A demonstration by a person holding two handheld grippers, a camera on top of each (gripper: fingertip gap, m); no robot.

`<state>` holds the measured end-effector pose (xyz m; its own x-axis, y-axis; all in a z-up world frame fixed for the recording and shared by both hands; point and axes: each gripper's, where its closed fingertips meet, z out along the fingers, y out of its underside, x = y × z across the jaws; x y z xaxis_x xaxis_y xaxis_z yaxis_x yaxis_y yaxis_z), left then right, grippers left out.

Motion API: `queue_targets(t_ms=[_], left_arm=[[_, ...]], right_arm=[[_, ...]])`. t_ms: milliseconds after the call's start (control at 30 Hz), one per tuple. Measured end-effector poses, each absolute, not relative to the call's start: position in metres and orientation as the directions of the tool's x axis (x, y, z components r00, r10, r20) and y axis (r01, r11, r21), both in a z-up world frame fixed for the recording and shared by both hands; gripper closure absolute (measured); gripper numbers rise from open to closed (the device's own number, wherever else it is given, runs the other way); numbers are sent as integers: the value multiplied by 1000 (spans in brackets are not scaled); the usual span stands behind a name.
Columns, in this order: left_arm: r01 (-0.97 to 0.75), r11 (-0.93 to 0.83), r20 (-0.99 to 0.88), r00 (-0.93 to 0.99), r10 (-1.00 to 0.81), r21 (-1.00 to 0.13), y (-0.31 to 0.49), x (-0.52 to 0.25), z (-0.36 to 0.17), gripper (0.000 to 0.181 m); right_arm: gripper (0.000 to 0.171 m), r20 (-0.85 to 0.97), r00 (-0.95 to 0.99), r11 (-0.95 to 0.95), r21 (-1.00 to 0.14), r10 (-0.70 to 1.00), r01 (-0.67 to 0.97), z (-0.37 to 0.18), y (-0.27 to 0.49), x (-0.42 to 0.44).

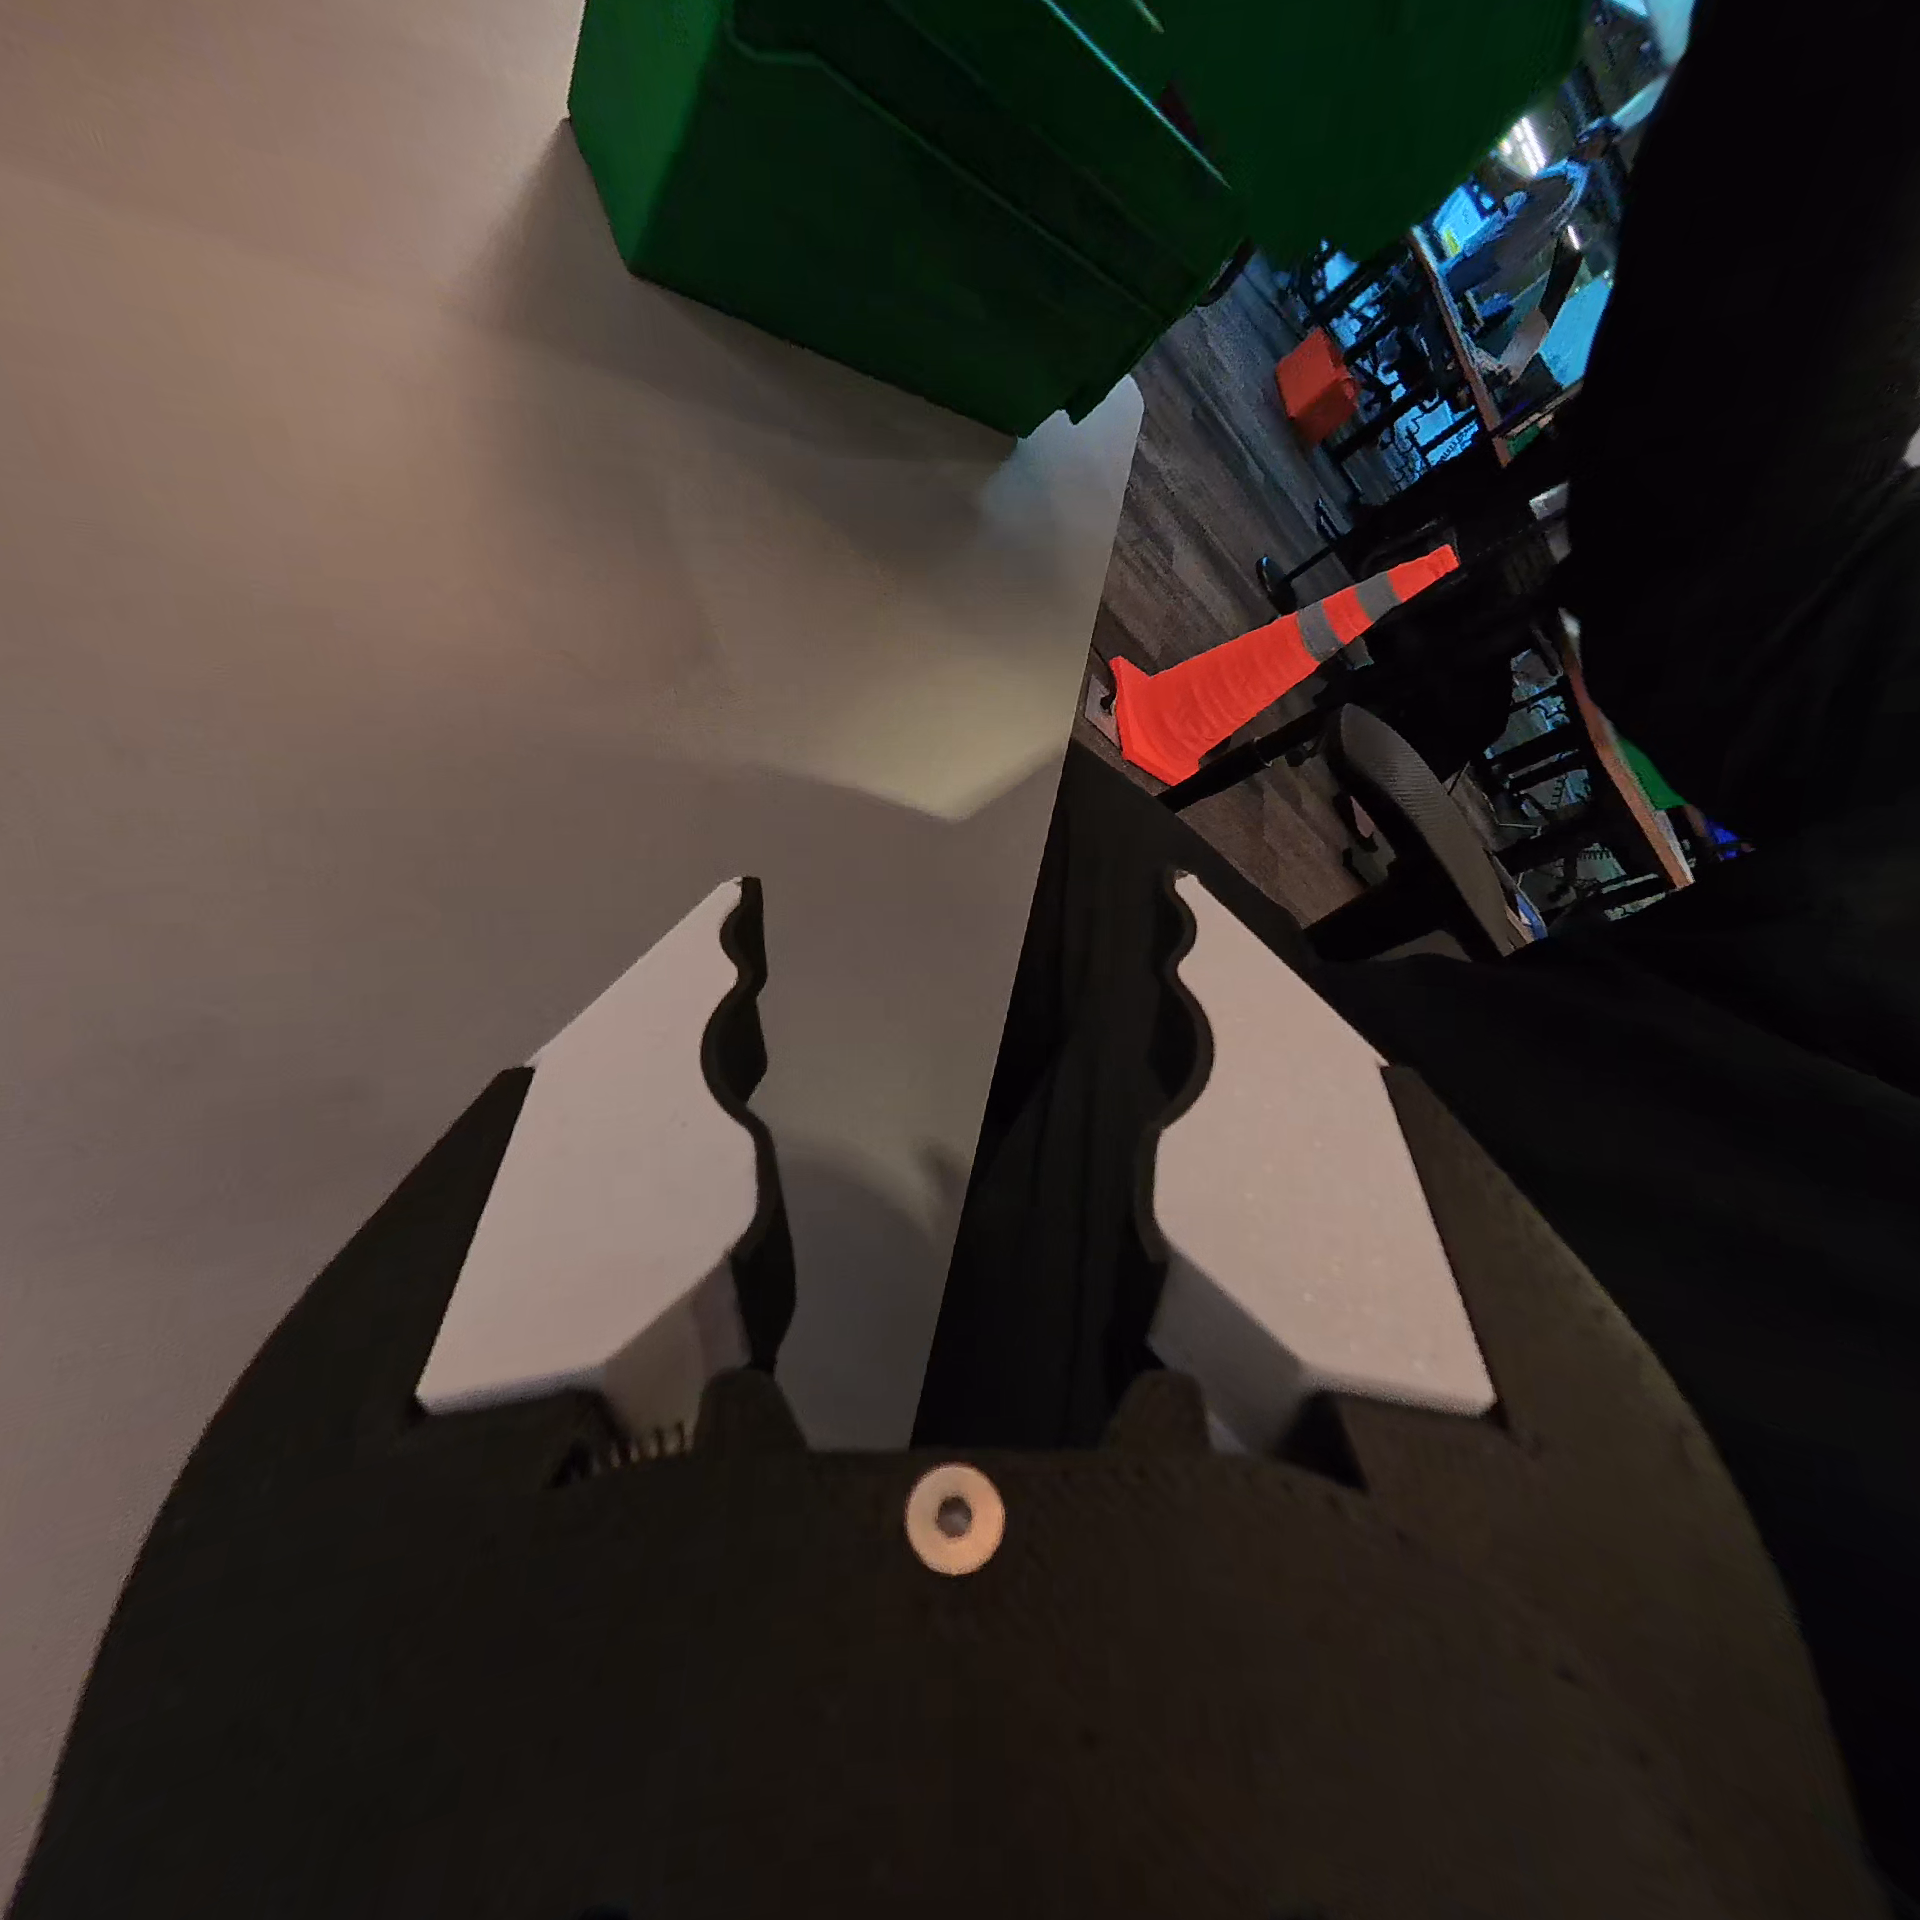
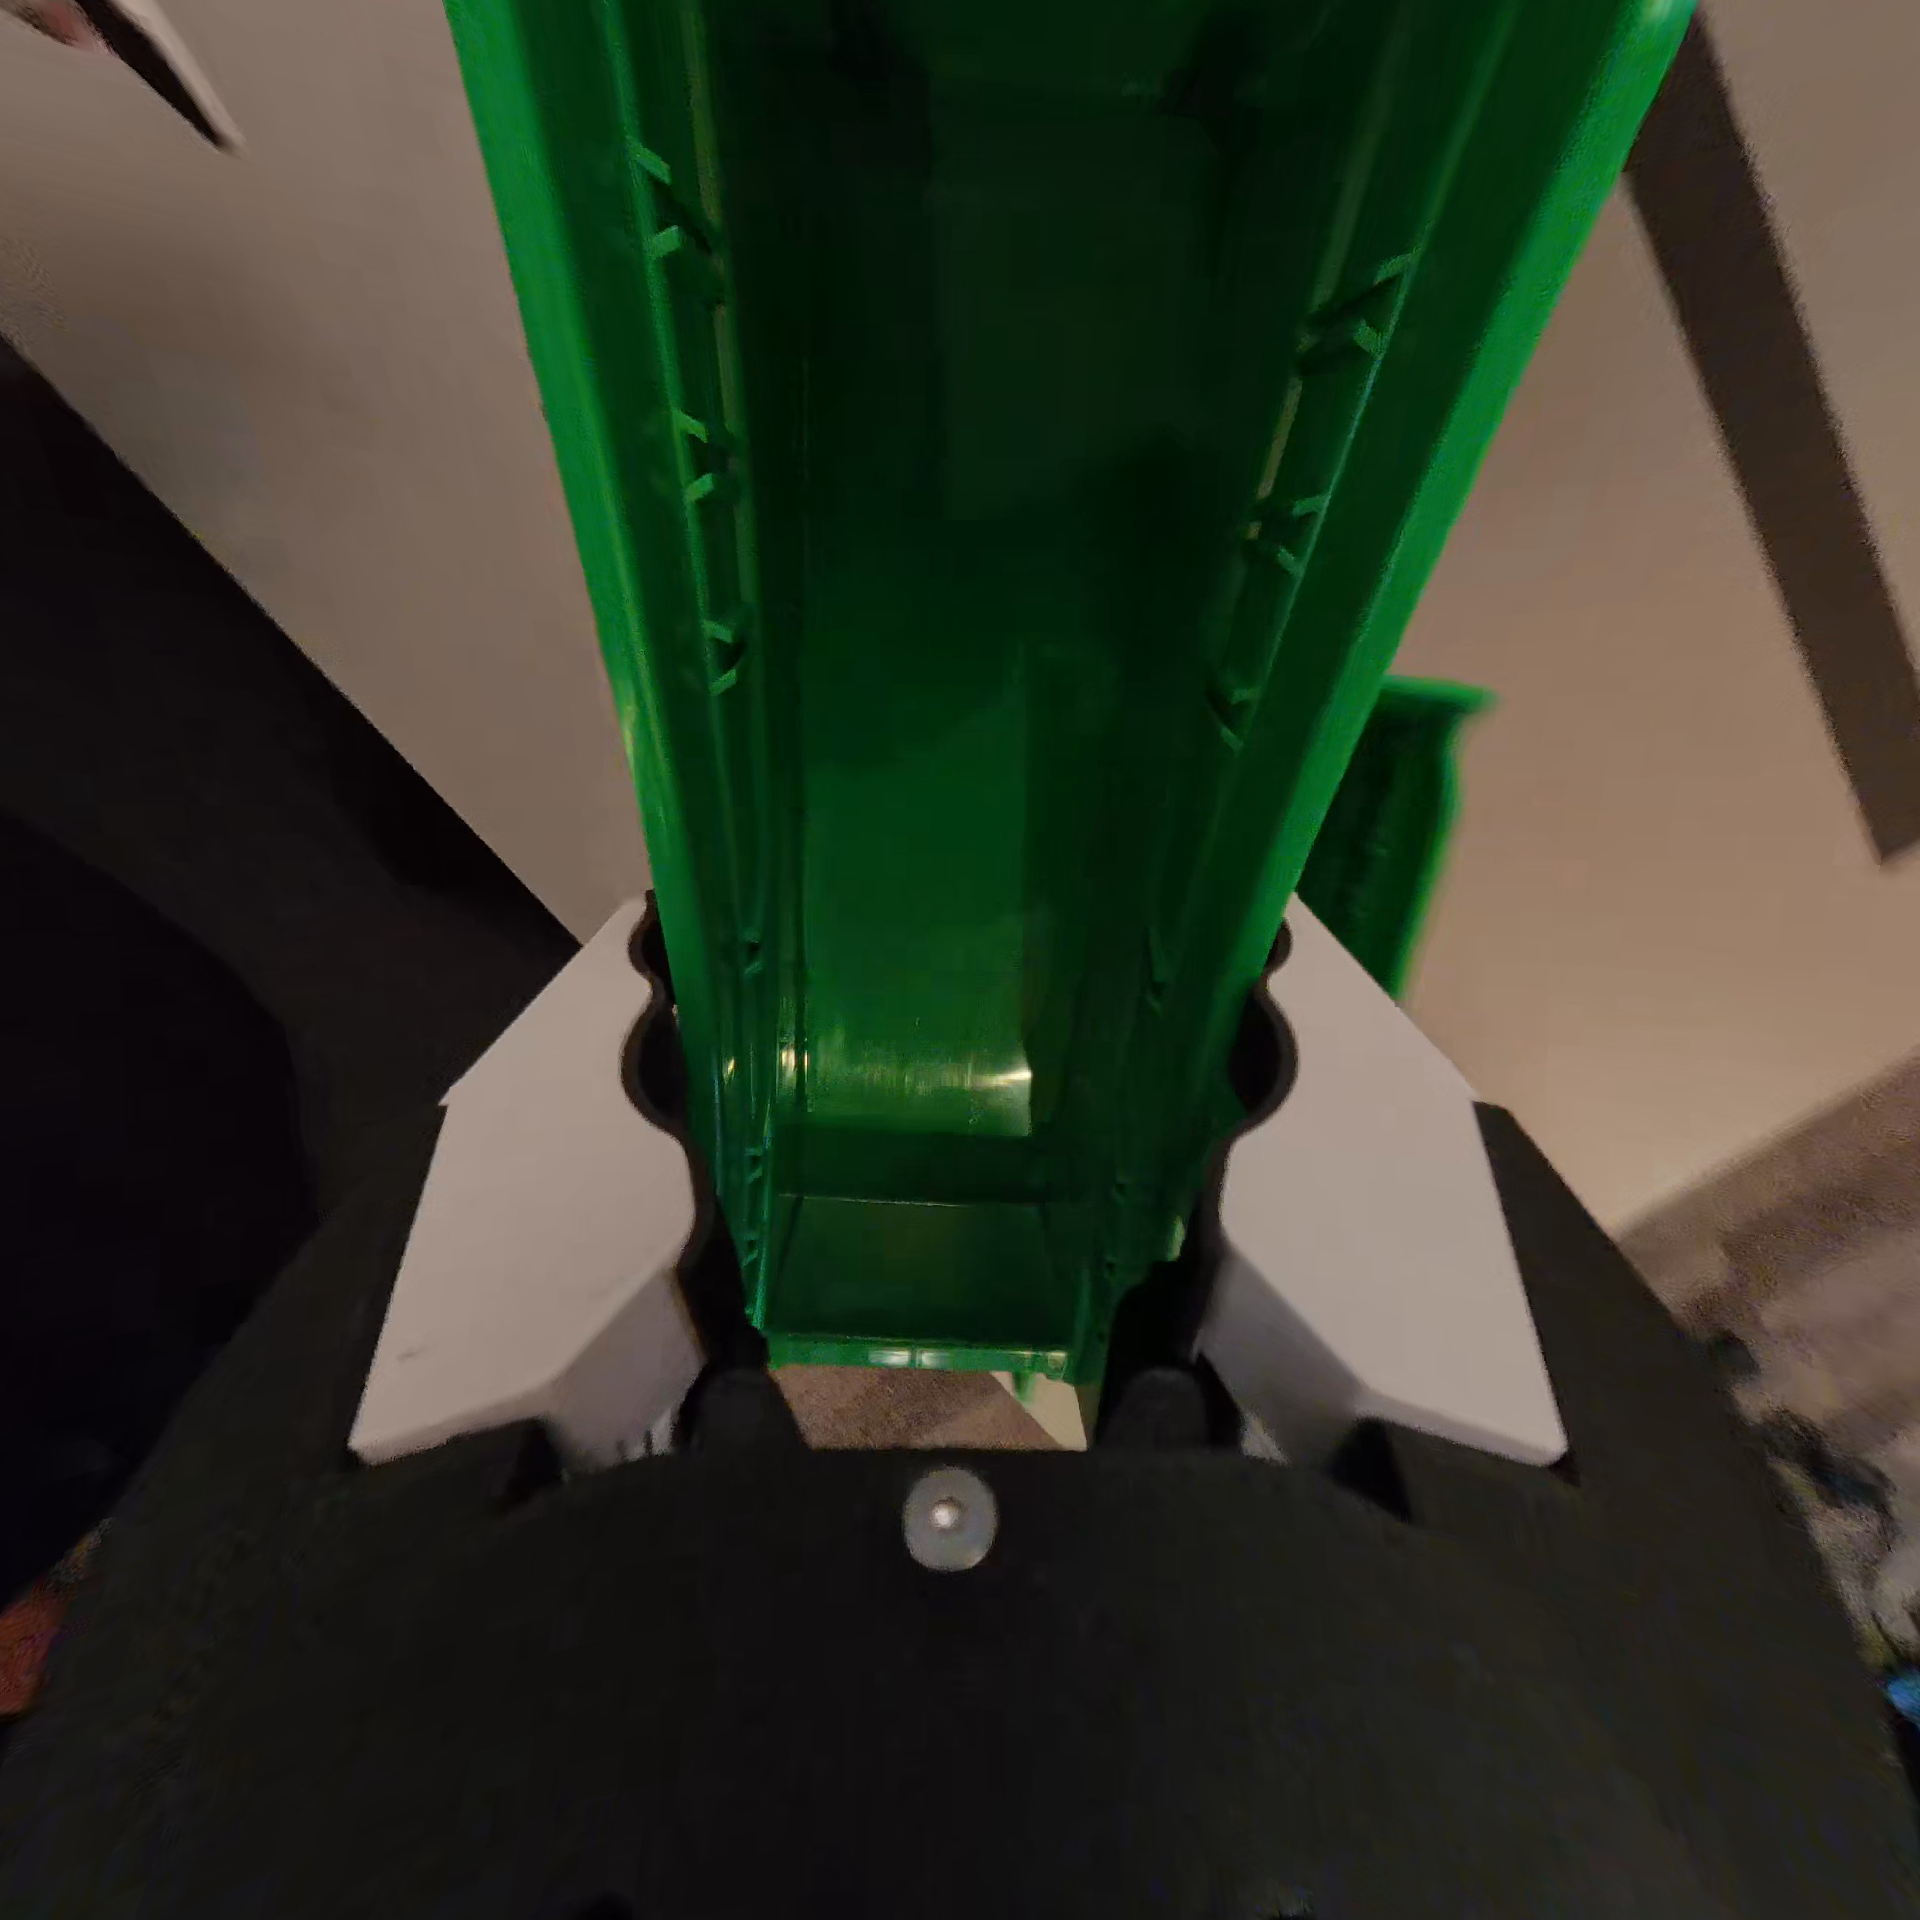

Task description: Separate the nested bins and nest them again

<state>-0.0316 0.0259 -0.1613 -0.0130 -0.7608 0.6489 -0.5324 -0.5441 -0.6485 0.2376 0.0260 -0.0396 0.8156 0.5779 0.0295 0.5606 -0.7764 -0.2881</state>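
Bench: a pale, bare bench (image 1: pixel 416 623) carries the work; its edge runs beside a dark floor.
Room: an orange traffic cone (image 1: pixel 1268 665) lies across the left wrist view, with chairs and desks behind it.
Left gripper: the left gripper (image 1: pixel 961 904) hangs over the bench edge, fingers apart and holding nothing.
Bins, left view: green bins (image 1: pixel 914 208) sit ahead of it, well apart, at the bench's far side.
Right gripper: the right gripper (image 2: pixel 961 935) is clamped on a green bin (image 2: pixel 987 520) by its narrow end.
Axis: the bin's long axis runs straight away from the gripper, open side facing the camera.
Second bin: another green bin (image 2: pixel 1392 821) shows just right of it.
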Motion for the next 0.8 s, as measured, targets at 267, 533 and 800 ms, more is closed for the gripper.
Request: queue_targets(t_ms=[267,533,800], left_arm=[[-542,-539,660,-38,-750,-644,18,-23,-162,108],[-558,-542,668,-29,-744,-628,15,-21,-170,109],[-564,-548,674,-21,-738,-618,16,-22,-175,109]], right_arm=[[62,132,850,-840,-138,510,525,-38,0,364],[60,66,837,-833,-78,543,547,-103,-4,381],[55,11,836,-834,-65,549,549,-140,9,375]])
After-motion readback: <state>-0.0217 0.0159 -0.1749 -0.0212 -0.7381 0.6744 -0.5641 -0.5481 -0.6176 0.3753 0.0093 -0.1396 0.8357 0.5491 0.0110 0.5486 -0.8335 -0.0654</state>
